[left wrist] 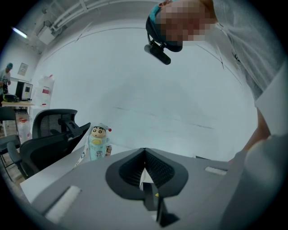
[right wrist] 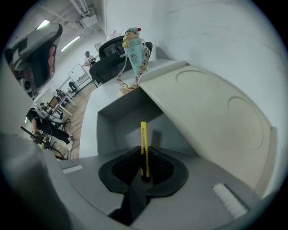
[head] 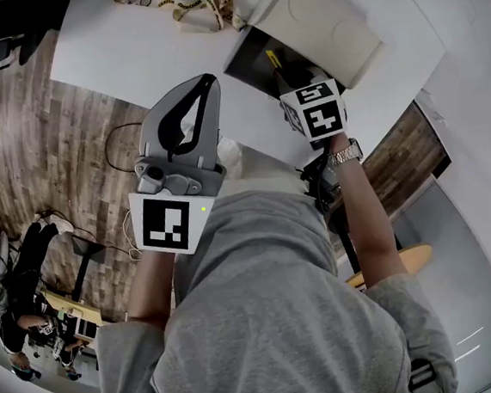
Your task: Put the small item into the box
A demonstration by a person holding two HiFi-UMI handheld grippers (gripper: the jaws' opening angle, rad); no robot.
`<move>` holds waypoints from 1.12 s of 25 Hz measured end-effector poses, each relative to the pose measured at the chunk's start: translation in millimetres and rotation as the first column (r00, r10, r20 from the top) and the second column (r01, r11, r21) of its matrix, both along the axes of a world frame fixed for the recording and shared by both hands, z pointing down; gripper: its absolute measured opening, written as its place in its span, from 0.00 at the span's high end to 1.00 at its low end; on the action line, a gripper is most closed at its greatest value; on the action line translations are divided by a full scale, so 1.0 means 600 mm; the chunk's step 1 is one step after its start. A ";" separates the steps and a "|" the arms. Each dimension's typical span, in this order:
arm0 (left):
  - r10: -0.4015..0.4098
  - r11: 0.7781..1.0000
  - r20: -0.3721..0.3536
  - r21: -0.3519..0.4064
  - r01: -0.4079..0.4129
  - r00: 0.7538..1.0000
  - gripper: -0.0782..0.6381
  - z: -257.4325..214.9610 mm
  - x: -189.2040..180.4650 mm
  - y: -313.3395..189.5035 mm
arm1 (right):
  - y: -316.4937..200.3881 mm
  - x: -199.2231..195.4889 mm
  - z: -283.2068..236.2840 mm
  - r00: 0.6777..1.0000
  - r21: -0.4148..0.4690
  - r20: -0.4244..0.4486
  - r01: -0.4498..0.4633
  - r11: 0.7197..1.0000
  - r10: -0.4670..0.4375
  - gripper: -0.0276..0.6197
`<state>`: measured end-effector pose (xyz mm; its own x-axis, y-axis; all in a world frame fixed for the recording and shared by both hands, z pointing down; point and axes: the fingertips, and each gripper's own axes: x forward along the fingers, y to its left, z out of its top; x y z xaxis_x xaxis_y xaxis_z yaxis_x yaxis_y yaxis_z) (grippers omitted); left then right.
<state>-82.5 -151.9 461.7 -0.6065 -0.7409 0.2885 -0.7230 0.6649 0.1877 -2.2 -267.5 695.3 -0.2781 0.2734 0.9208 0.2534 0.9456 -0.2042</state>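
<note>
The right gripper (right wrist: 144, 158) has its jaws clamped on the lower end of a slim yellow plastic utility knife (right wrist: 143, 137), held upright over the open grey box (right wrist: 112, 123), whose cream hinged lid (right wrist: 211, 117) leans back. The left gripper (left wrist: 145, 155) is closed with nothing between its jaws, raised off the white table (head: 127, 47). A pale-blue cartoon-boy bottle (right wrist: 136, 54) stands beyond the box; the print on its patterned lanyard (head: 184, 7) is too small to read.
</note>
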 end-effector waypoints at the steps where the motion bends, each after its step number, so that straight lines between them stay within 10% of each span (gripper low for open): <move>1: -0.001 1.000 0.000 0.001 0.001 1.000 0.89 0.000 0.000 0.001 | 0.000 0.000 0.001 1.000 0.002 -0.001 0.000 1.000 0.000 0.86; 28: 0.010 1.000 0.000 -0.002 -0.010 1.000 0.89 0.005 0.004 0.024 | -0.002 0.001 0.007 1.000 0.055 0.016 -0.003 0.998 0.002 0.81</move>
